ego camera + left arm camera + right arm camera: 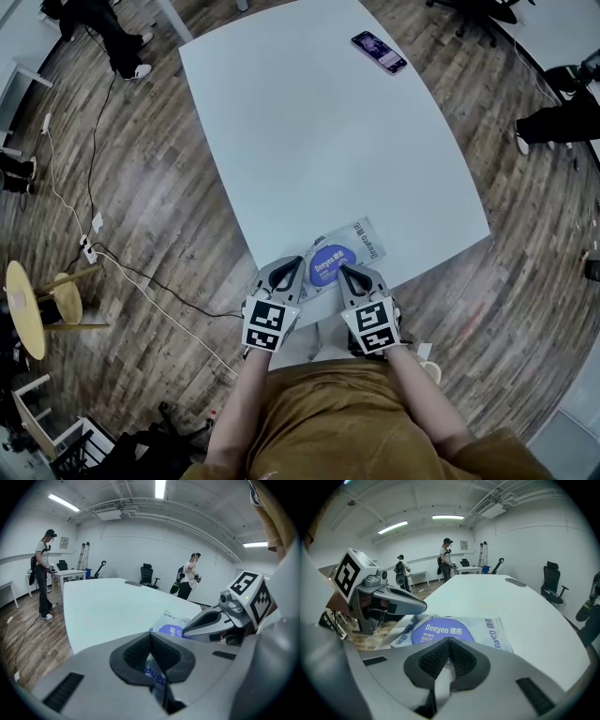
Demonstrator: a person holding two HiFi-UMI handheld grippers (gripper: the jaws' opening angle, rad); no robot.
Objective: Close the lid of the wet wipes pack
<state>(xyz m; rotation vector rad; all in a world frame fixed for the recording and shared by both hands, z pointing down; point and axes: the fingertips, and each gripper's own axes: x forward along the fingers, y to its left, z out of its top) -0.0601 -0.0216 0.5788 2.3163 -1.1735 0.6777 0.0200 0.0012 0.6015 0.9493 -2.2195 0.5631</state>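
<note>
The wet wipes pack (364,246) lies at the near edge of the white table (319,131). Its round blue lid (329,264) reads "Deeyeo" and looks flat against the pack (494,632). My left gripper (298,266) is shut, its tip over the pack's left end. My right gripper (343,273) is also shut, just in front of the lid (443,631). In the left gripper view the pack (174,620) shows beyond the shut left gripper (150,637), and blue print shows through the gap behind the pads. In the right gripper view the left gripper (423,605) hovers over the pack's corner.
A phone (379,52) lies at the far end of the table. Cables and a power strip (89,248) run over the wood floor at left, near a yellow stool (23,309). People (446,559) stand beyond the table, and office chairs (552,585) stand to the right.
</note>
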